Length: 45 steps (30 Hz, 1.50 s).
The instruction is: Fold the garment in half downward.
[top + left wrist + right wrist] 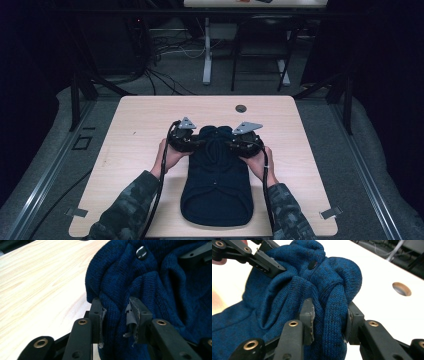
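On the table (140,120), my left gripper (192,141) and right gripper (236,143) each pinch the blue sweater (216,185); its long body trails toward six o'clock.

One camera looks down from high above the desk (150,115). Two ride close on each tool, both facing the same blue sweater (155,290).
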Motion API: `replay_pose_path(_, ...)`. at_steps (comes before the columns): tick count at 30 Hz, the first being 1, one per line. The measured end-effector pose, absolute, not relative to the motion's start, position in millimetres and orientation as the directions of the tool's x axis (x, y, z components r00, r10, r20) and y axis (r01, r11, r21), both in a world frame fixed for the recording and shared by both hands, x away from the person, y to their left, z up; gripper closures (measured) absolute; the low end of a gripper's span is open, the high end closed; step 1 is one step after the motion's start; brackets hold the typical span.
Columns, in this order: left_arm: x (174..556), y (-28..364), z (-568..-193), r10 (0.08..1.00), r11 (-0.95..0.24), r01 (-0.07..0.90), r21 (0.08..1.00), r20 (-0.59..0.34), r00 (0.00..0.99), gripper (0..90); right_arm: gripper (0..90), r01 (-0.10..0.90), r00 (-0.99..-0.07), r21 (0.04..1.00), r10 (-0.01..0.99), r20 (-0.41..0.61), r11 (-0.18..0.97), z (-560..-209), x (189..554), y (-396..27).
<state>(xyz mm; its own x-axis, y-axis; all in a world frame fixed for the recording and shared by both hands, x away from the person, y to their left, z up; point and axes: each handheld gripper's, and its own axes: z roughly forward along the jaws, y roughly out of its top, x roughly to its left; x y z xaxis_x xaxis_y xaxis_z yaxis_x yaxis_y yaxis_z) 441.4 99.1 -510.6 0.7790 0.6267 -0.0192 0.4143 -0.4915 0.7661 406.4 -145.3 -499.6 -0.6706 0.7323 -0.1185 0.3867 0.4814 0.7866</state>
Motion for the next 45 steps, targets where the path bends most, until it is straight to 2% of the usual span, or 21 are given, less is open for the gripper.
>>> replay_pose_path(8, 432, 104, -496, 0.608, -0.498, 0.369, 0.785, 0.012, 0.794, 69.4, 64.9, 0.322, -0.674, 0.807, 0.719, -0.172, 0.495, -487, 392, -144)
replay_pose_path(16, 412, 97, -483, 0.6, -0.542, 0.214, 0.813, 0.196, 0.775, 71.9, 60.8, 0.336, -0.679, 0.817, 0.721, -0.135, 0.469, -479, 384, -150)
replay_pose_path(21, 402, 94, -478, 0.578, -0.56, 0.146, 0.815, 0.259, 0.774, 72.3, 59.9, 0.38, -0.672, 0.822, 0.737, -0.07, 0.425, -478, 383, -156)
replay_pose_path(24, 401, 93, -478, 0.573, -0.568, 0.147, 0.81, 0.261, 0.777, 72.1, 63.0, 0.385, -0.671, 0.821, 0.738, -0.065, 0.422, -478, 382, -158)
replay_pose_path(27, 401, 94, -478, 0.575, -0.562, 0.167, 0.81, 0.237, 0.783, 71.6, 66.1, 0.341, -0.667, 0.825, 0.735, -0.125, 0.45, -478, 376, -156)
replay_pose_path(31, 404, 96, -479, 0.571, -0.542, 0.244, 0.804, 0.14, 0.809, 69.8, 67.5, 0.27, -0.662, 0.834, 0.722, -0.202, 0.481, -480, 367, -152)
replay_pose_path(35, 406, 97, -482, 0.54, -0.563, 0.293, 0.773, 0.076, 0.838, 62.5, 68.2, 0.207, -0.66, 0.847, 0.709, -0.249, 0.49, -477, 359, -149)
replay_pose_path(38, 407, 98, -483, 0.546, -0.56, 0.295, 0.774, 0.077, 0.834, 62.0, 68.2, 0.167, -0.659, 0.847, 0.696, -0.285, 0.505, -474, 355, -146)
replay_pose_path(40, 406, 99, -484, 0.548, -0.55, 0.282, 0.786, 0.084, 0.833, 68.0, 68.1, 0.158, -0.656, 0.843, 0.693, -0.299, 0.513, -474, 354, -146)
replay_pose_path(45, 396, 100, -482, 0.556, -0.549, 0.209, 0.81, 0.166, 0.815, 72.7, 65.3, 0.193, -0.674, 0.847, 0.694, -0.252, 0.496, -474, 355, -152)
